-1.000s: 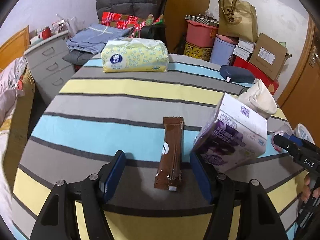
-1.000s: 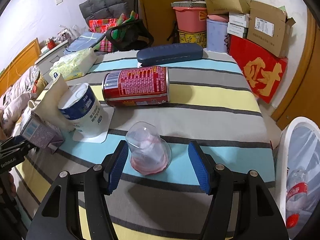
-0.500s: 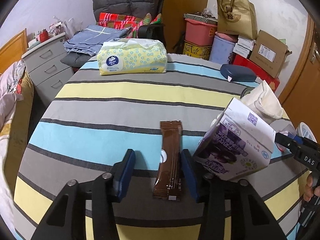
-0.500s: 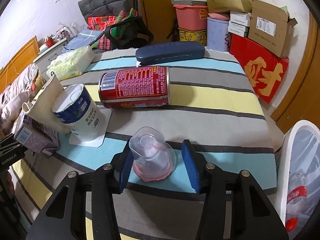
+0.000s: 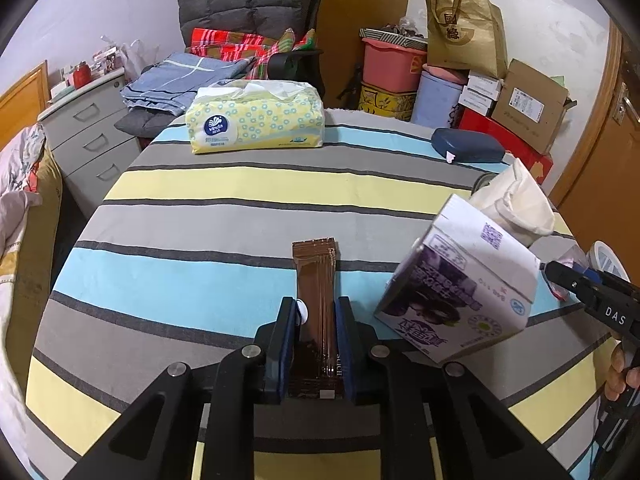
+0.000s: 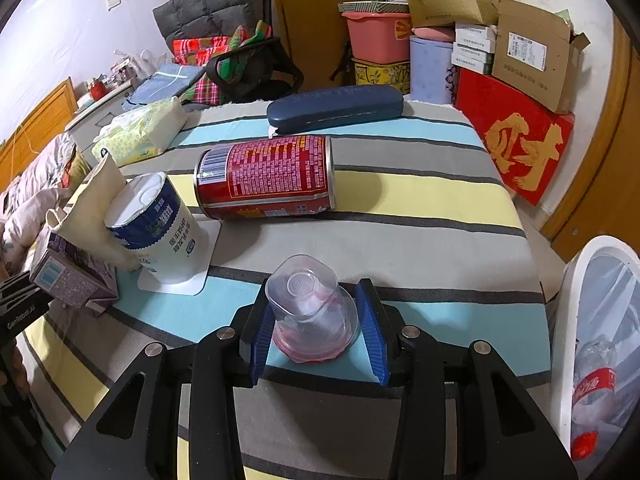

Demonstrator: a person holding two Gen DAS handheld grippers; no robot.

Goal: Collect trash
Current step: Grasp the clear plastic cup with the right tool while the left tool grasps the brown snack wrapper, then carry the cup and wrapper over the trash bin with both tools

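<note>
Striped tablecloth (image 5: pixel 240 224) is seen covering the round table in the left wrist view, where the left gripper (image 5: pixel 316 312) is clamped on a brown snack wrapper (image 5: pixel 316 280) lying flat beside a tilted purple carton (image 5: pixel 456 292). Through the right wrist view, the right gripper (image 6: pixel 316 316) is seen pressed against an upturned clear plastic cup (image 6: pixel 310 312), with a white trash bin (image 6: pixel 592 344) located at the table's right edge.

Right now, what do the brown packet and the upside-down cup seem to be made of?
The brown sachet, clamped in the left gripper, looks like glossy plastic or foil laminate: it shines and has crimped ends. The inverted cup, between the right gripper's pads, seems thin clear plastic: the pink residue inside shows through its wall.
</note>
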